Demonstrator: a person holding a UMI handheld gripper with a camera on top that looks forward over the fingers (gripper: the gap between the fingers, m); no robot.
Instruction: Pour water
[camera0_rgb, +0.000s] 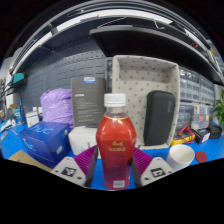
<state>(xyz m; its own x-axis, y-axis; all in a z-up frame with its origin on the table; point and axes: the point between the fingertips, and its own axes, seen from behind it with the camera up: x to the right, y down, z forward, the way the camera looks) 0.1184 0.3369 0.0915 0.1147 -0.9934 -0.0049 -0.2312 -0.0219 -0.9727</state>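
Crowded ahead: blue box (45, 141) at left of frame, purple bag (57, 104) behind it, dark box (88, 100) upper centre-left. Patterned bin (140, 85) stands behind, with a black flat case (159, 116) leaning in front of it at right. White cup (181, 156) sits lower right on the blue surface (205, 150); I cannot see inside it. Bottle (116, 140), white cap, full of red liquid, stands centre frame between my tool's (116, 163) pads (88, 160). Both fingers appear to press its sides: clamped on the bottle.

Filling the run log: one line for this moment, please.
gripper: shut on bottle | bottle: upright, capped | cup: right of fingers
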